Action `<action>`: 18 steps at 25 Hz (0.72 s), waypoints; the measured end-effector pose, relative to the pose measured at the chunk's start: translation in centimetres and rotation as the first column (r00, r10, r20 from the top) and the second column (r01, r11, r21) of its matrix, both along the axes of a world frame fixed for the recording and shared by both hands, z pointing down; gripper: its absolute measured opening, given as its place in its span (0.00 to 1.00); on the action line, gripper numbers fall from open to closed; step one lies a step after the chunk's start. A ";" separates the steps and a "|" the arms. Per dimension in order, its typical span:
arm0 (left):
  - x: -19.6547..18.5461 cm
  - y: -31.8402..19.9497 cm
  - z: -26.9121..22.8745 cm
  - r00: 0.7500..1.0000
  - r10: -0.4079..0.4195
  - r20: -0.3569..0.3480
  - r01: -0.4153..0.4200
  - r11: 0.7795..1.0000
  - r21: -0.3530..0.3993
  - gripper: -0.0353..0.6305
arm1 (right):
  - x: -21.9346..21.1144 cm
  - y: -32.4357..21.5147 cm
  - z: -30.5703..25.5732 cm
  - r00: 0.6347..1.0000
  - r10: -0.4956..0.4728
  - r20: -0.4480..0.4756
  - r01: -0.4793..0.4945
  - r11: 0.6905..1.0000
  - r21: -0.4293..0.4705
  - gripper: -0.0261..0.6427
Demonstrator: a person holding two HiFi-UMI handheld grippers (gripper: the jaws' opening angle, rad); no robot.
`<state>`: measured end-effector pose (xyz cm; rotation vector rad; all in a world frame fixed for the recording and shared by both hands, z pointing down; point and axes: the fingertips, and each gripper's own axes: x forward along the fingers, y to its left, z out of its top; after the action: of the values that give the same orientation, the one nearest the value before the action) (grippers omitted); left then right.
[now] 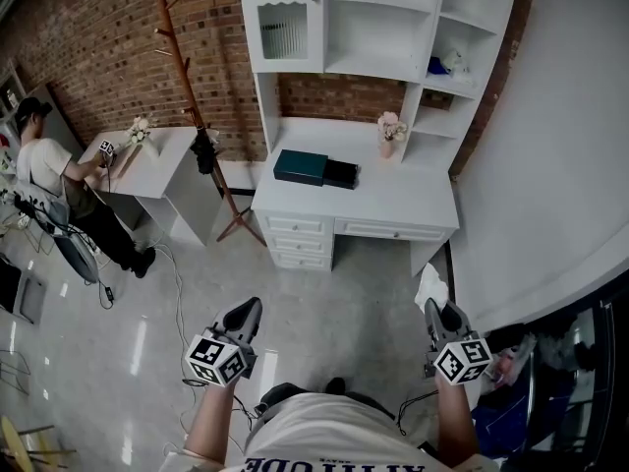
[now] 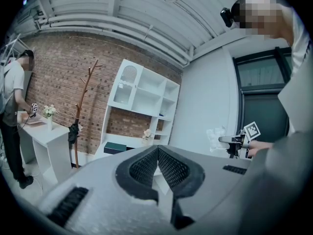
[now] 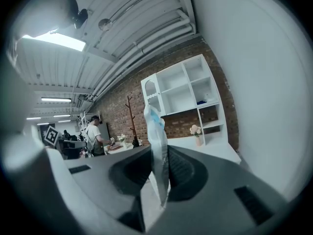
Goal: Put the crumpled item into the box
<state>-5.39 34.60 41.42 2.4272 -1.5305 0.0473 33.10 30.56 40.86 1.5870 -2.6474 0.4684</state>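
Note:
A dark green box [image 1: 301, 166] lies on the white desk [image 1: 393, 200] ahead, with a black flat piece [image 1: 341, 173] beside it. My right gripper [image 1: 437, 310] is shut on a crumpled white item [image 1: 430, 285] that sticks up past its tips. In the right gripper view the crumpled item [image 3: 156, 141], white with a bit of blue, stands pinched between the jaws of the right gripper [image 3: 160, 155]. My left gripper [image 1: 246, 310] is shut and holds nothing; its tips meet in the left gripper view [image 2: 157, 149]. That view also shows the box [image 2: 115, 147] and the crumpled item [image 2: 215, 136] off to the right. Both grippers hover over the floor, well short of the desk.
A white shelf unit [image 1: 373, 18] rises over the desk, and a flower vase [image 1: 391, 132] stands at its right. A wooden coat stand [image 1: 192, 106] is left of the desk. A person [image 1: 44, 170] works at a second white table [image 1: 157, 160]. A wall [image 1: 550, 165] runs along the right.

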 end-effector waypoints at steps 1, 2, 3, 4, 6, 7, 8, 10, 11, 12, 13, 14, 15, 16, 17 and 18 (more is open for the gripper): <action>0.5 0.0 0.1 1.000 0.000 0.004 0.000 1.000 0.000 0.09 | 0.2 -0.2 0.0 1.000 -0.007 0.002 0.007 1.000 0.001 0.15; 1.0 -0.1 0.1 1.000 0.000 0.008 0.000 1.000 0.002 0.09 | 0.5 -0.4 0.0 1.000 -0.013 0.004 0.013 1.000 0.003 0.15; 1.4 -0.2 0.2 1.000 0.000 0.010 0.000 1.000 0.005 0.09 | 0.6 -0.5 0.0 1.000 -0.020 0.005 0.020 1.000 0.006 0.15; 1.9 -0.2 0.2 1.000 -0.002 0.011 0.001 1.000 0.008 0.09 | 0.8 -0.7 0.0 1.000 -0.026 0.008 0.026 1.000 0.009 0.15; 2.6 -0.3 0.2 1.000 -0.006 0.011 0.006 1.000 0.015 0.09 | 1.0 -0.8 -0.1 0.999 -0.040 0.013 0.040 0.999 0.015 0.15; 2.9 -0.3 0.2 1.000 -0.008 0.010 0.008 1.000 0.018 0.09 | 1.2 -0.9 -0.1 0.999 -0.046 0.013 0.046 0.999 0.017 0.15; 3.2 -0.4 0.3 1.000 -0.011 0.008 0.011 1.000 0.019 0.09 | 1.3 -1.0 -0.1 0.999 -0.051 0.013 0.051 0.999 0.019 0.15; 3.7 -0.5 0.3 1.000 -0.013 0.006 0.013 1.000 0.020 0.09 | 1.7 -1.3 -0.1 0.998 -0.056 0.015 0.055 0.998 0.023 0.15; 3.9 -0.6 0.4 1.000 -0.013 0.006 0.013 1.000 0.019 0.09 | 1.9 -1.4 -0.1 0.998 -0.054 0.021 0.054 0.998 0.025 0.15; 4.0 -0.6 0.4 1.000 -0.013 0.008 0.013 1.000 0.017 0.09 | 2.1 -1.6 -0.1 0.998 -0.051 0.029 0.051 0.998 0.026 0.15; 4.1 -0.8 0.5 1.000 -0.013 0.010 0.013 1.000 0.016 0.09 | 2.4 -1.8 -0.2 0.998 -0.048 0.037 0.047 0.999 0.027 0.15; 4.2 -0.9 0.5 1.000 -0.013 0.012 0.013 1.000 0.016 0.09 | 2.5 -2.0 -0.2 0.998 -0.045 0.042 0.044 0.999 0.028 0.15; 4.2 -1.1 0.5 1.000 -0.014 0.012 0.014 1.000 0.016 0.09 | 2.6 -2.2 -0.2 0.998 -0.043 0.046 0.042 0.999 0.029 0.15; 4.2 -1.3 0.5 1.000 -0.015 0.011 0.015 1.000 0.017 0.09 | 2.7 -2.4 -0.2 0.998 -0.043 0.047 0.042 0.999 0.028 0.15; 4.2 -1.5 0.6 1.000 -0.016 0.010 0.016 1.000 0.017 0.09 | 2.7 -2.6 -0.2 0.998 -0.043 0.046 0.042 0.999 0.027 0.15; 4.2 -1.8 0.6 1.000 -0.015 0.009 0.015 1.000 0.017 0.09 | 2.6 -2.9 -0.2 0.998 -0.043 0.043 0.042 0.999 0.026 0.15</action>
<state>-1.21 32.79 42.03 2.4314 -1.5593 0.0421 35.72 27.65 40.69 1.5409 -2.7242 0.4755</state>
